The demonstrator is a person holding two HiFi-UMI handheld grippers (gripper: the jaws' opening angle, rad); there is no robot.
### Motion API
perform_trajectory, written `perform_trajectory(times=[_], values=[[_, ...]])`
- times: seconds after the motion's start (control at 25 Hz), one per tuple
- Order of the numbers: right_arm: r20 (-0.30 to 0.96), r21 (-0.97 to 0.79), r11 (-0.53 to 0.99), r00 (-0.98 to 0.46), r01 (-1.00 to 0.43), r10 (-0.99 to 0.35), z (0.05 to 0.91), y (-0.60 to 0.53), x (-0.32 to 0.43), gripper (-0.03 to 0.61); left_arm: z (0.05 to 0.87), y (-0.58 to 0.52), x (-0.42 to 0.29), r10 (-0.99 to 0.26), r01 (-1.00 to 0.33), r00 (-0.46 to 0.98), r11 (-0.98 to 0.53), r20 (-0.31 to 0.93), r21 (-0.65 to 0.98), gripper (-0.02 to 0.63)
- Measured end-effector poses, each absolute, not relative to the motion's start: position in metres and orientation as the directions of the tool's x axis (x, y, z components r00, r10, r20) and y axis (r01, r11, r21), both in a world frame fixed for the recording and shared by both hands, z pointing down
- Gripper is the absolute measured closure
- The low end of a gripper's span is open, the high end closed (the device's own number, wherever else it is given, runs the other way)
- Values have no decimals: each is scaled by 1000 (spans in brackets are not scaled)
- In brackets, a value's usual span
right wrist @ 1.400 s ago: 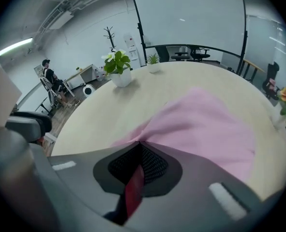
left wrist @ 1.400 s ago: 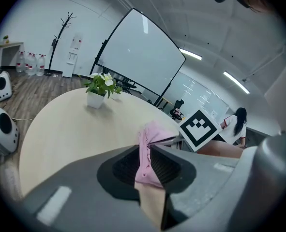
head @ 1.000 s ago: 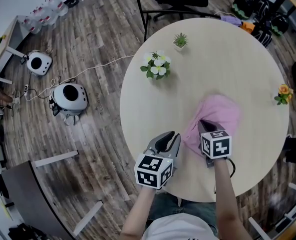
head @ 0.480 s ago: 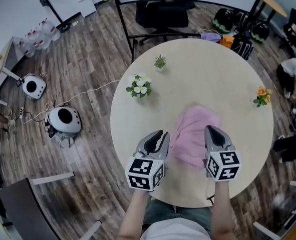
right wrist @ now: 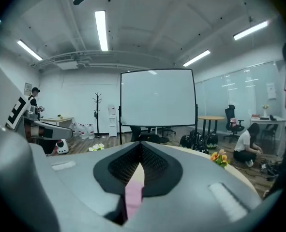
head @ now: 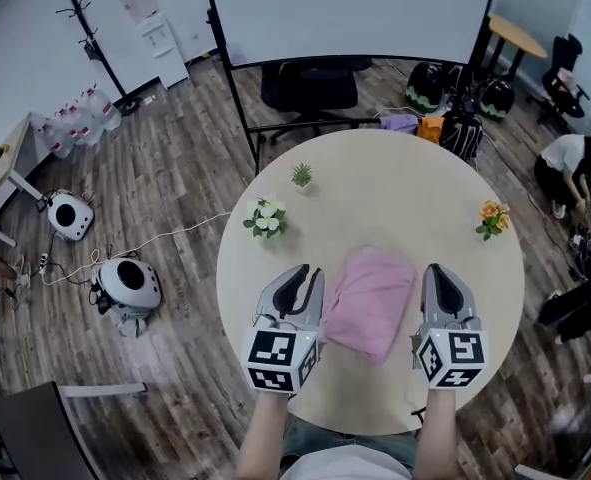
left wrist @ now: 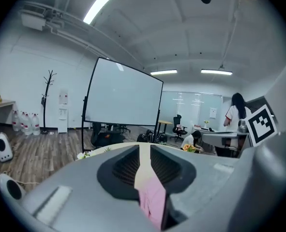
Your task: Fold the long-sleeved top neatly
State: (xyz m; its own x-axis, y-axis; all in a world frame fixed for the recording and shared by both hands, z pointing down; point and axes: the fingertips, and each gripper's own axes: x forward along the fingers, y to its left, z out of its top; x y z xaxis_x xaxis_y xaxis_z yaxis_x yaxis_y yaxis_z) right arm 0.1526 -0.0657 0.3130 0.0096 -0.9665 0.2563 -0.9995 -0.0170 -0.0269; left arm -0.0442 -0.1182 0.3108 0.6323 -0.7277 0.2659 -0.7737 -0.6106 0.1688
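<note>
Wood-plank floor (head: 175,168) is seen all round a round, pale table (head: 405,183). Beyond the table's far edge a large whiteboard (head: 345,13) on a black frame and a black office chair (head: 310,86) are placed. A coat rack (head: 83,13) and a cluster of water bottles (head: 75,123) are stood by the far-left wall. Two white rounded machines (head: 128,283) are parked on the floor off the table's left edge, and a white cable (head: 175,236) is trailed towards the table. A crouched person (head: 565,163) is seen past the right edge.

On the table, white flowers (head: 266,218) are set at the left edge, a small green plant (head: 301,175) near the far-left edge, and orange flowers (head: 491,218) at the right edge. The long-sleeved top (head: 368,301), pink, is laid flat as a compact folded shape between the table's centre and its near edge.

The left gripper (head: 301,276) is held just left of the top. Its jaws are parted by a narrow gap with nothing pinched; pink cloth and pale tabletop are seen through that gap in the left gripper view. The right gripper (head: 441,273) is held just right of the top, with its jaws brought together at the tips and nothing gripped. Each gripper's cube is printed with black-and-white square patterns. Any lettering elsewhere in the room is too small to be read.
</note>
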Motion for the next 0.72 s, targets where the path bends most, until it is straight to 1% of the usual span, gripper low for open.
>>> perform_trajectory(times=[0.24,0.32,0.44,0.72], values=[[155,14,-15,17,-1000,-988,272,-63,153,554,275,-124,-43,-772,-794,605,-603,196,76,437],[126,22,-15,17,-1000,-992,259,-61,155,554,264,-124,-42,-786,-803,592,-594,177,50,454],[98,22,-22,24,-1000,-995,247,-54,158,555,251,-120,-42,-801,-813,579,-581,151,35,503],[68,20,-42,44,-999,-997,236,-47,165,555,234,-117,-43,-821,-826,562,-563,103,15,505]])
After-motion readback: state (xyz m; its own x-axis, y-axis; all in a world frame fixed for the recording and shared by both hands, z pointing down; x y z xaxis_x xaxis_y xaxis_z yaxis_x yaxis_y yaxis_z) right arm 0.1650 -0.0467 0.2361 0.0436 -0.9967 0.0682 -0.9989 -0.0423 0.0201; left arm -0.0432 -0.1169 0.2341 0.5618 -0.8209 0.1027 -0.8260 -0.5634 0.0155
